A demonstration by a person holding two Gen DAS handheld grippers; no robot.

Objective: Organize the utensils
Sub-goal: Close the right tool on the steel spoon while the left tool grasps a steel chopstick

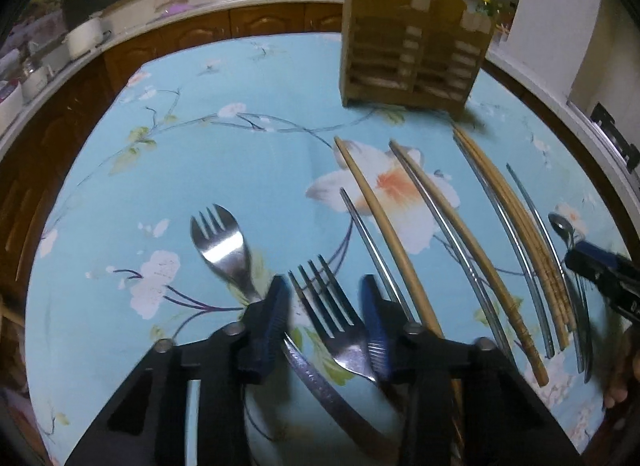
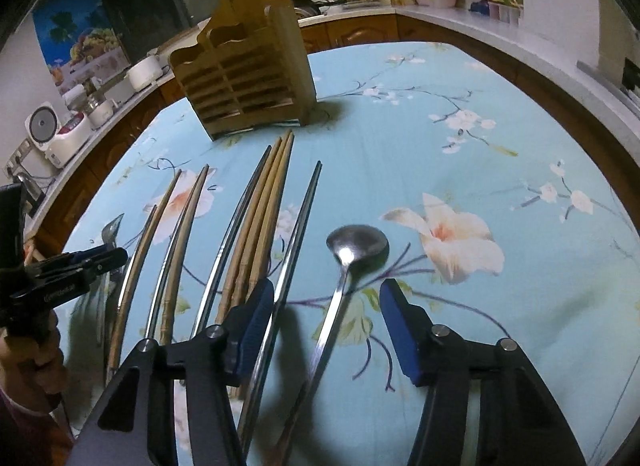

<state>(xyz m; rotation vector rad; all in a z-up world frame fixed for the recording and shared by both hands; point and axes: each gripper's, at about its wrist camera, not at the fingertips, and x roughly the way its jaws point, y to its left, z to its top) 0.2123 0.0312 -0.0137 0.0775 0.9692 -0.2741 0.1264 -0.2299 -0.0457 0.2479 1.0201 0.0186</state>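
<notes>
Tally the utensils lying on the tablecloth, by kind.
Forks: 2
Spoons: 1
Metal chopsticks: 4
Wooden chopsticks: at least 4; the bunched ones are hard to separate
Total: at least 11

Chopsticks (image 2: 256, 225) lie side by side before the wooden holder (image 2: 248, 81); the forks (image 1: 332, 314) lie left, the spoon (image 2: 352, 250) right.
</notes>
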